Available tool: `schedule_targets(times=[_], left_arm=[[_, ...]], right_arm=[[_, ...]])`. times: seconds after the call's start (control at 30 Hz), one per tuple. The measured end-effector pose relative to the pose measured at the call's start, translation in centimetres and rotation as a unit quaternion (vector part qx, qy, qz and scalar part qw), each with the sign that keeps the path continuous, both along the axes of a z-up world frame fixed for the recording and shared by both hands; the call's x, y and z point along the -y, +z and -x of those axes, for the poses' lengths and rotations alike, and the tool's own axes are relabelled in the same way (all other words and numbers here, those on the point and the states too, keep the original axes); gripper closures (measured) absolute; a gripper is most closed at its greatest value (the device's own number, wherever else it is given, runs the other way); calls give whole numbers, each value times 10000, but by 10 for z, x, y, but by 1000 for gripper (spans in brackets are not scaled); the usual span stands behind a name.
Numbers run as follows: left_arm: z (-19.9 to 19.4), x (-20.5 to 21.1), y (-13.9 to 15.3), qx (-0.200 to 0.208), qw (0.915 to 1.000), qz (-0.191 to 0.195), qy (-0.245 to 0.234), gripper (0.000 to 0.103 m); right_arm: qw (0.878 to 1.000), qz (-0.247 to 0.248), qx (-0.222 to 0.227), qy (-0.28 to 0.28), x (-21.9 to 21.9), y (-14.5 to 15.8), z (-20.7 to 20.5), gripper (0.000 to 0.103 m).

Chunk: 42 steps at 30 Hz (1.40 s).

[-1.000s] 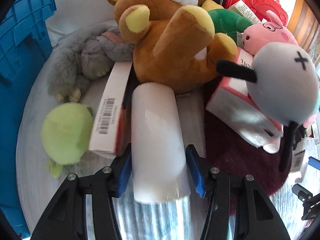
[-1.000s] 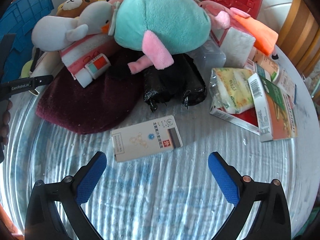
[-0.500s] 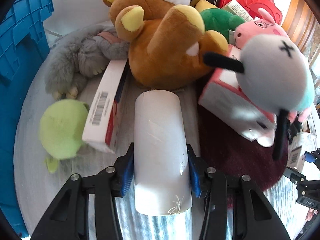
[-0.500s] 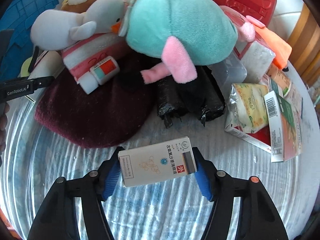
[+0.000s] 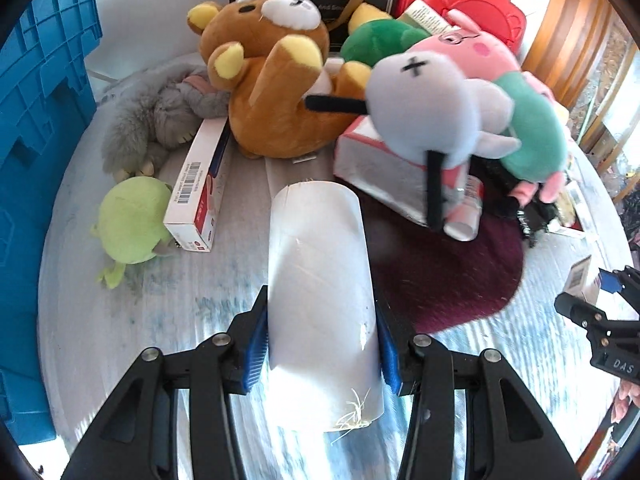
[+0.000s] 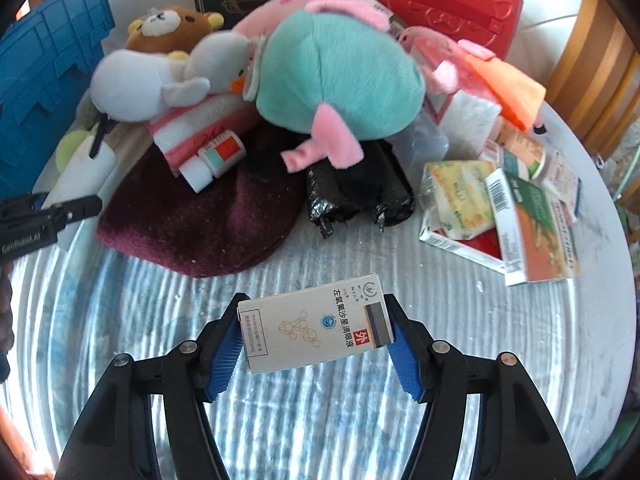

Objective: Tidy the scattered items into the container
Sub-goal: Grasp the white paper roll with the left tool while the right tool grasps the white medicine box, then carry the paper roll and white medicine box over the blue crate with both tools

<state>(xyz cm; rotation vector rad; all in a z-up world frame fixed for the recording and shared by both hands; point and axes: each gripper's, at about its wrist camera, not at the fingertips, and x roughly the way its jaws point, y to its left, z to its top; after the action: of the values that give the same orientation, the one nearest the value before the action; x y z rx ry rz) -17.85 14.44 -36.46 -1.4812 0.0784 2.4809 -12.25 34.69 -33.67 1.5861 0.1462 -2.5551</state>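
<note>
Round pale counter (image 5: 100, 340), ribbed and glossy, heaped with toys and packets along its far half. Found a blue crate (image 5: 36, 120) standing at the left edge, beside the counter.

Found the left gripper (image 5: 321, 320) with jaws clenched on a white roll (image 5: 320, 288), blue pads pressed to both of its sides, the roll lying lengthwise between them and pointing away toward the pile. Could not tell for certain whether the roll's far end touched the counter.

Found the right gripper (image 6: 316, 344) with jaws clenched on a small white box (image 6: 316, 328), gripped by its two short ends, printed face up, held crosswise above bare counter near the front edge. Saw both held things well apart from the crate.

Noted beyond the roll a brown bear (image 5: 268, 80) on its back, a grey furry toy (image 5: 160, 120) to its left, and a long white-and-red carton (image 5: 200, 184) leaning between them. Noted a pale green ball-shaped toy (image 5: 132, 224) touching the near end of that carton.

Saw a maroon knitted cloth (image 6: 192, 220) spread in the middle, with a pink-and-white pack (image 6: 192, 128) on its far edge and a grey round-headed toy (image 5: 424, 108) on top of that. Saw a pink pig toy in a teal dress (image 6: 340, 76) lying over black rolled bags (image 6: 360, 196).

Noted loose food packets (image 6: 520, 220) to the right and a red case (image 6: 440, 0) at the back.
</note>
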Motion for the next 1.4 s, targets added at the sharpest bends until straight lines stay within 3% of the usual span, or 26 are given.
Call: schedule_targets(times=[0.23,0.33,0.43,1.07,1.4], left_arm=[[-18,-3,34,-154,9998,-119,-89,58],[-4,8,49,-232,9995,-155,-138,58],[-2,13,66,-255,9992,-188,-238,58],[-50,34,178,-805,9945,-353,-562,58],[-74,49,222,-1005,9915,-445,-695,58]], right_arm=[[9996,109,-170,-200,-5,34,-16,38],[9991,166,-227,-309,-4,47,-23,38],[9985,208,-293,-409,-6,57,2,38],[9926,360,-811,-823,1,152,-50,38],[9891,480,-1031,-939,8,195,-74,38]])
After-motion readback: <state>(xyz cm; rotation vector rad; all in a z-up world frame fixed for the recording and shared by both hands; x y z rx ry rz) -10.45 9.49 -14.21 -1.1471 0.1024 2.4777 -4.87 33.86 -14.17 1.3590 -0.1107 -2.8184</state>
